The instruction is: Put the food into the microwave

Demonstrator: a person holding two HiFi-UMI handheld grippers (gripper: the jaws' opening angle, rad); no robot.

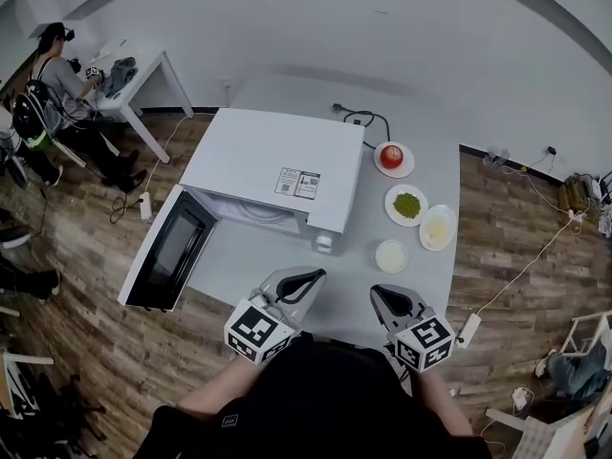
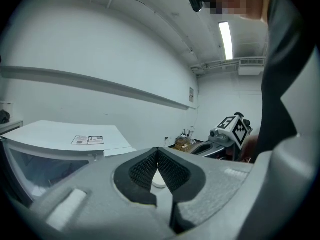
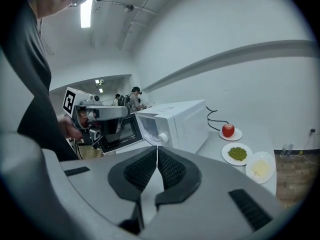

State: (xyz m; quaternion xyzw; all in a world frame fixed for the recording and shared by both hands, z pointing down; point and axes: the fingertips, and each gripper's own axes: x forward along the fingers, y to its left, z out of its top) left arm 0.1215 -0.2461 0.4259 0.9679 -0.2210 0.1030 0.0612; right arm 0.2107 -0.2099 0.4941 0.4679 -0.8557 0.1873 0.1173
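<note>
The left gripper (image 1: pixel 304 277) and right gripper (image 1: pixel 386 295) are held over the tabletop's (image 1: pixel 258 266) near edge, jaws closed on nothing. The microwave (image 1: pixel 273 156) is stood open. The food (image 1: pixel 407 205) is laid on 4 plates (image 1: pixel 422 192) to its right.

**A:** What occupies the far left corner?

**B:** A seated person (image 1: pixel 59 70) at a small white desk (image 1: pixel 145 73), with a dark bag (image 1: pixel 27 113) just behind them.

**A:** And underfoot?

**B:** Wood-pattern floor (image 1: pixel 76 285). A white power strip (image 1: pixel 469 329) lies just beside the right edge of the grey worktable (image 1: pixel 430 113), and its pale cord (image 1: pixel 535 256) trails off to the right.

**A:** Anything else?

**B:** A black cable (image 1: pixel 371 118) loops on the worktable's far end. Overhead is a lit strip light (image 2: pixel 225 40).
</note>
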